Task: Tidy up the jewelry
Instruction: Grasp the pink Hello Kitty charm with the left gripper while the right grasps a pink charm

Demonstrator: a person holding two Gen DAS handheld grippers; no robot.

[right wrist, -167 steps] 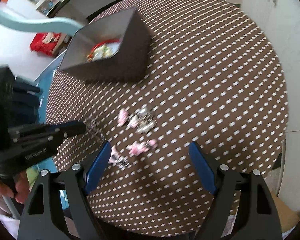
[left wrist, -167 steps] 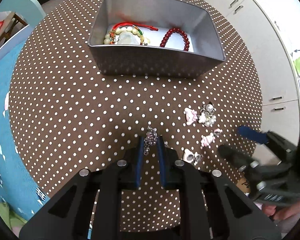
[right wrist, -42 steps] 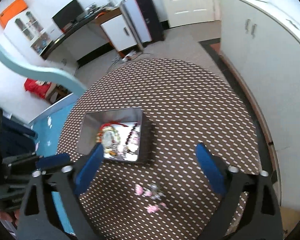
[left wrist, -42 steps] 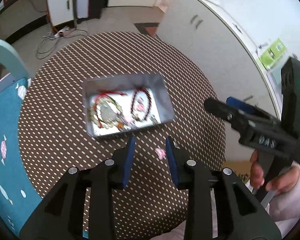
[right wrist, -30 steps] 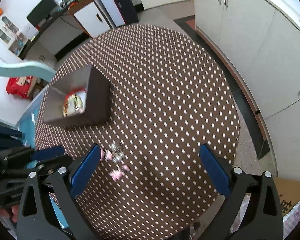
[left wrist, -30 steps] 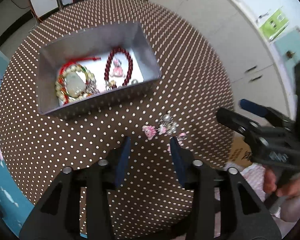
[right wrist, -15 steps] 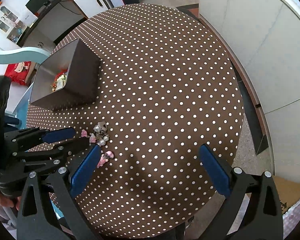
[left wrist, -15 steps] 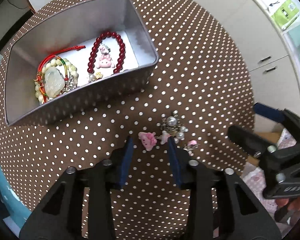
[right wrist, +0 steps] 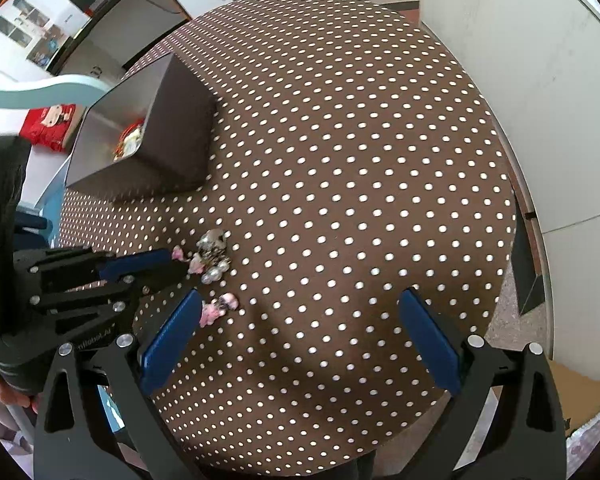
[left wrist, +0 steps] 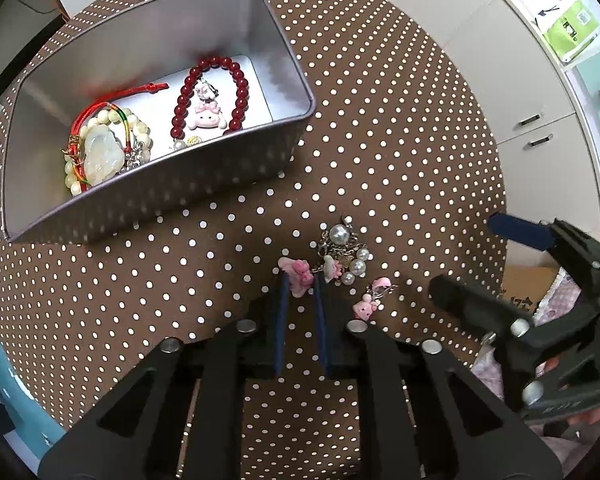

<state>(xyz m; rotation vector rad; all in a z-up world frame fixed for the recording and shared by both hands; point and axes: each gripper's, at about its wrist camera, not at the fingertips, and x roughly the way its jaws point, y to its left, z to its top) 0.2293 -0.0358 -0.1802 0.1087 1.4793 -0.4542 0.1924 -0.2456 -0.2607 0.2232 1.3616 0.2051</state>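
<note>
On the brown dotted table lies a pink charm. My left gripper points down at it and its jaws are closing, the blue pads against the charm's two sides. To its right are a pearl charm cluster and a small pink charm. The silver tin holds a red bead bracelet, a pale pendant bracelet and a pink-white charm. My right gripper hangs open above the table, nothing between its pads, just right of the small pink charm.
White cabinets stand beyond the table's right edge. A teal chair back is behind the tin. A cardboard box sits on the floor at the lower right. The table's right half carries only the cloth.
My left gripper has come down onto the loose charms and its jaws have narrowed around the pink charm. My right gripper has sunk a little closer to the table.
</note>
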